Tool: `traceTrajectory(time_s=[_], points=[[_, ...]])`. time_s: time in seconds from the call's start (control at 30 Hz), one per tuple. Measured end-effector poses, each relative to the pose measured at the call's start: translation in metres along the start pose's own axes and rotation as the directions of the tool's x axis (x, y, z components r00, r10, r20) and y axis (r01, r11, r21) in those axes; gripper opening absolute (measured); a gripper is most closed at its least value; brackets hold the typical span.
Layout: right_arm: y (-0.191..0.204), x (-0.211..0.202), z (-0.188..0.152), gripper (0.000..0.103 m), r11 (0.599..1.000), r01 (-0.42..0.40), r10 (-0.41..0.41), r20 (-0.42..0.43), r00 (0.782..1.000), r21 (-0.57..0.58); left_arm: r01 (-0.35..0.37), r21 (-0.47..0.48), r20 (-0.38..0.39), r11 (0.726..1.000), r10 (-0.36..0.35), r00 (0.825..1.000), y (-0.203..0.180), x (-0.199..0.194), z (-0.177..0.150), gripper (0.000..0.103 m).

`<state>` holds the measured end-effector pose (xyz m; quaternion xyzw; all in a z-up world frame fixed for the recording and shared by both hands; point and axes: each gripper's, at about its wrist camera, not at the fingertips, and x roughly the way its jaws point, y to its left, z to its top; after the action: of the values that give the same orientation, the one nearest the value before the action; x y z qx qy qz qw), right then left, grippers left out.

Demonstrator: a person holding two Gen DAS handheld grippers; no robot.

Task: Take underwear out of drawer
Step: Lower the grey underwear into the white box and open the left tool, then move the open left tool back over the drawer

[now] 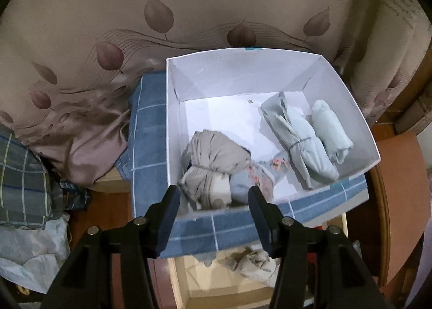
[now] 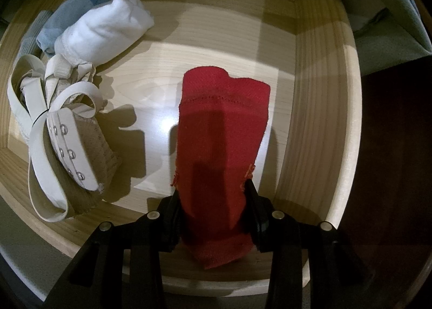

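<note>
Left wrist view looks down past a beige curtain printed with mauve leaves onto a white square cardboard box that sits on a blue checked cloth. Inside the box lie a beige rolled bundle of underwear tied with a thread, a pale blue tied bundle, a smaller pale mint roll beside it against the right wall, and a grey piece with pink flowers between the beige and pale blue bundles. The left gripper hangs over the near edge of the box with its jaws spread wide and nothing between them.

Right wrist view looks straight down into a light wooden drawer. The right gripper is clamped on a red knitted piece of underwear, whose far end droops toward the drawer floor; whether it touches the floor I cannot tell. At the left of the drawer lie a white rolled garment, a blue-grey folded one partly under it, and a cream bra with straps and hook rows, well apart from the red piece.
</note>
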<state>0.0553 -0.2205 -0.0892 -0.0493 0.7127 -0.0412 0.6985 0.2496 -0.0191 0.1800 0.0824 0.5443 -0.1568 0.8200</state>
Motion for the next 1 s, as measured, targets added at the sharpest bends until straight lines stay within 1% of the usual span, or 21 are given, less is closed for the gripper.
traceTrajectory(time_s=[0.1, 0.23, 0.27, 0.43, 0.5, 0.57, 0.67, 0.83, 0.93, 1.0], points=[[0.0, 0.0, 0.0, 0.037, 1.0, 0.0, 0.0, 0.0, 1.0, 0.0, 0.007, 0.009, -0.011, 1.0, -0.007, 1.0, 0.004, -0.008, -0.013, 0.054], [0.0, 0.0, 0.0, 0.037, 1.0, 0.001, -0.001, 0.0, 1.0, 0.0, -0.014, 0.024, -0.018, 1.0, 0.015, 1.0, 0.01, -0.015, -0.036, 0.054], [0.0, 0.0, 0.0, 0.037, 1.0, 0.001, -0.001, 0.0, 1.0, 0.0, -0.026, 0.025, -0.018, 0.999, 0.026, 0.999, 0.012, -0.015, -0.043, 0.054], [-0.001, 0.001, -0.001, 0.037, 1.0, 0.003, -0.003, -0.004, 1.0, -0.003, -0.031, 0.002, -0.039, 1.0, 0.031, 0.999, 0.024, -0.008, -0.08, 0.054], [-0.001, 0.001, 0.0, 0.037, 1.0, 0.004, -0.004, -0.005, 1.0, -0.002, -0.038, -0.014, -0.038, 0.999, 0.037, 0.999, 0.026, -0.002, -0.095, 0.054], [0.0, 0.001, 0.0, 0.037, 1.0, 0.005, -0.005, -0.005, 1.0, -0.002, -0.058, -0.01, -0.043, 0.998, 0.058, 0.997, 0.025, 0.007, -0.111, 0.054], [-0.001, 0.001, 0.001, 0.037, 1.0, 0.005, -0.005, -0.005, 1.0, -0.001, -0.07, -0.016, -0.063, 0.997, 0.069, 0.996, 0.021, 0.025, -0.137, 0.054], [-0.001, 0.001, 0.002, 0.037, 1.0, 0.006, -0.006, -0.005, 1.0, -0.001, -0.05, -0.062, -0.122, 0.997, 0.042, 0.992, 0.017, 0.06, -0.173, 0.054], [-0.001, 0.001, 0.002, 0.037, 1.0, 0.005, -0.005, -0.005, 1.0, -0.002, -0.051, -0.103, -0.142, 0.993, 0.036, 0.989, 0.017, 0.079, -0.19, 0.054], [-0.002, 0.002, 0.003, 0.037, 1.0, 0.005, -0.005, -0.005, 1.0, -0.002, -0.06, -0.127, -0.142, 0.99, 0.042, 0.989, 0.016, 0.087, -0.198, 0.054]])
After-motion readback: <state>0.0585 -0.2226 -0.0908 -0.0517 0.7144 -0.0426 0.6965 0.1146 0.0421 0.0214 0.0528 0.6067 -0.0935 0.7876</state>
